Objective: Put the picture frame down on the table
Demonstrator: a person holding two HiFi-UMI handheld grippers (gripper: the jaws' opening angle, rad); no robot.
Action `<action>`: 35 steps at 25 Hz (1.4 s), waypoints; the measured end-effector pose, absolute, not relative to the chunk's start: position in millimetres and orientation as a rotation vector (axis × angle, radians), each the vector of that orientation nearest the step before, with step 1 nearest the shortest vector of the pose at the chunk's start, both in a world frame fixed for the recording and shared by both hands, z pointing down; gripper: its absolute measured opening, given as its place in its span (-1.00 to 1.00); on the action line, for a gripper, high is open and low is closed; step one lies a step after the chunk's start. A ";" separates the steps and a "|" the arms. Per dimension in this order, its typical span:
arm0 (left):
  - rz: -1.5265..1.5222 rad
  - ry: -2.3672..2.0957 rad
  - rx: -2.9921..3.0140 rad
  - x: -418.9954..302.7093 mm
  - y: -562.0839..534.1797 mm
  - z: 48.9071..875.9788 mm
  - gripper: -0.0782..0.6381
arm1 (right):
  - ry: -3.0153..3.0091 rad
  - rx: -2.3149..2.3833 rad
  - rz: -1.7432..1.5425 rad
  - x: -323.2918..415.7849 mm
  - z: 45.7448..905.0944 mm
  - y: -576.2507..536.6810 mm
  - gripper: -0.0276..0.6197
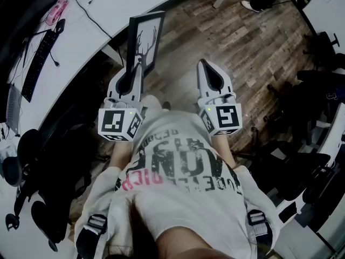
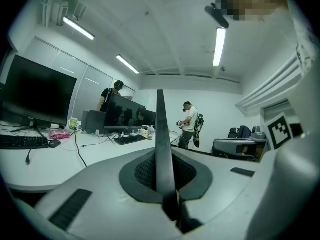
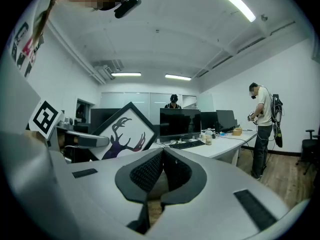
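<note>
The picture frame (image 1: 145,39) is black-rimmed with a dark antlered deer on white. It stands upright in the air over the wooden floor, just off the white table (image 1: 81,42). My left gripper (image 1: 137,63) is shut on its lower edge. In the left gripper view the frame (image 2: 161,134) shows edge-on as a thin dark strip pinched between the pads. My right gripper (image 1: 204,63) hangs beside it to the right, shut with nothing in it. From the right gripper view the deer picture (image 3: 122,131) shows at the left, beyond my closed right gripper (image 3: 162,153).
A keyboard (image 1: 38,58), cables and a pink item (image 1: 56,12) lie on the curved white table. Dark office chairs stand at the left (image 1: 48,198) and at the right (image 1: 302,161). Other people stand further off (image 2: 189,124) (image 3: 262,119) near desks with monitors.
</note>
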State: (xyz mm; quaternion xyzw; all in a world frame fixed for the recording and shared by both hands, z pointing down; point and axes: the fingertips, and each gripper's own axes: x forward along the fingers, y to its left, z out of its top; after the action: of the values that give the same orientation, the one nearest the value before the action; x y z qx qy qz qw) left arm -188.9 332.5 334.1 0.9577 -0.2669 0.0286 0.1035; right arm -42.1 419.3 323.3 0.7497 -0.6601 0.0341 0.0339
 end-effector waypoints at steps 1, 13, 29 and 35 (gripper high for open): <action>0.083 -0.785 2.823 -189.0 332.3 334.2 -0.75 | -2.038 2.310 0.096 -42.1 322.6 419.6 -0.91; 0.097 -0.793 2.789 -181.4 316.4 343.5 -0.75 | -2.064 2.345 0.168 -29.5 334.4 411.1 -0.91; 0.145 -0.753 2.747 -150.3 185.7 344.0 -0.75 | -2.048 2.301 0.249 1.7 331.5 280.4 -0.91; 0.172 -0.735 2.737 -147.2 159.5 351.7 -0.75 | -2.006 2.338 0.275 11.1 337.7 260.7 -0.91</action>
State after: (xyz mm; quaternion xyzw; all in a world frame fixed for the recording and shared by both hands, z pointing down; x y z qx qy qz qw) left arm -147.2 159.5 351.7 0.9530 -0.2558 0.0599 0.1507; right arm 11.1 260.7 337.7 0.7556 -0.6485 0.0889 0.0244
